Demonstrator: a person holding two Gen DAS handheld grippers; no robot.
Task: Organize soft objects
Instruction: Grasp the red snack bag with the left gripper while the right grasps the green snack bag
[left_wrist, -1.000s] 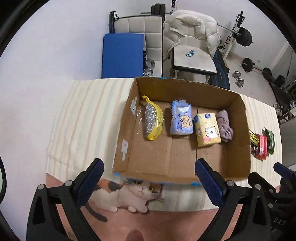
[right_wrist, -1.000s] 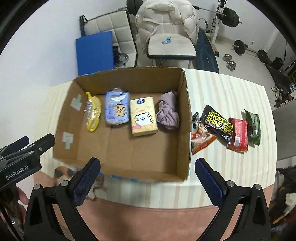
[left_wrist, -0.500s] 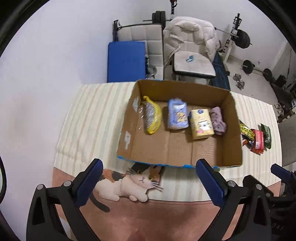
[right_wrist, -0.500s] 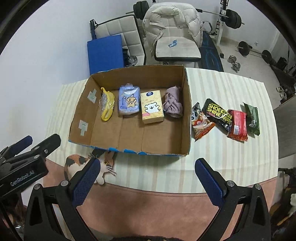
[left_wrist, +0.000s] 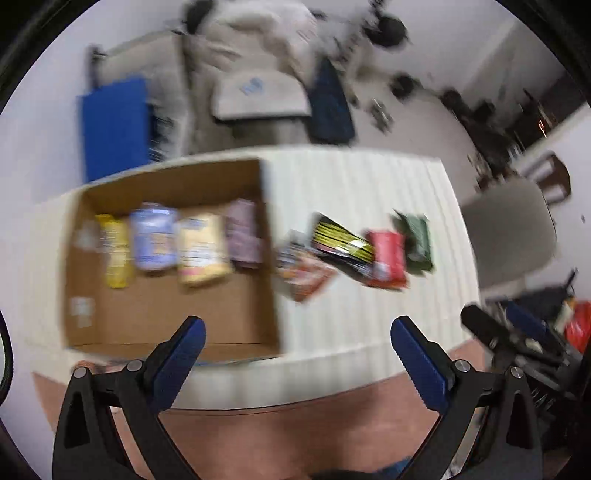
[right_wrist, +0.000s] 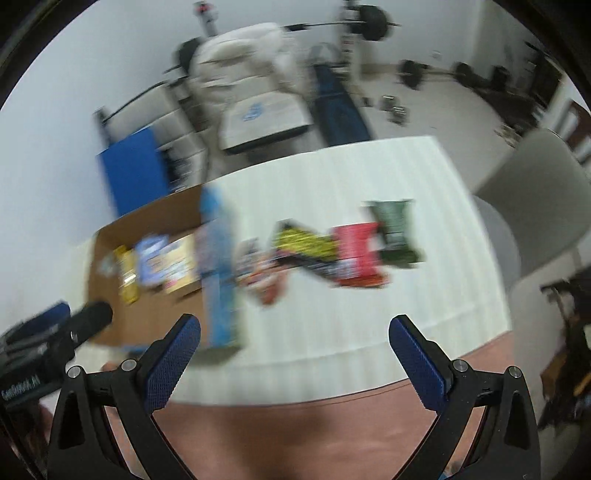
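Observation:
Both views are motion-blurred. A cardboard box (left_wrist: 170, 310) on the striped tablecloth holds a yellow sponge pack (left_wrist: 116, 251), a blue tissue pack (left_wrist: 153, 236), a yellow tissue pack (left_wrist: 201, 249) and a purple cloth (left_wrist: 243, 236). Right of the box lie several snack packets: orange (left_wrist: 303, 273), black-yellow (left_wrist: 341, 245), red (left_wrist: 388, 254), green (left_wrist: 417, 240). My left gripper (left_wrist: 297, 332) is open and empty, above the table's front edge. My right gripper (right_wrist: 295, 330) is open and empty, facing the packets (right_wrist: 354, 251); the box (right_wrist: 155, 306) is at its left.
A grey chair (left_wrist: 513, 229) stands at the table's right end. A padded chair with a white jacket (left_wrist: 255, 66), a blue panel (left_wrist: 114, 125) and gym weights (right_wrist: 369, 18) stand behind the table. The other gripper shows at the left edge of the right wrist view (right_wrist: 48, 339).
Both grippers have swung to the right, so the box slid left in both views and the snack packets moved toward the centre. Both stay open and empty.

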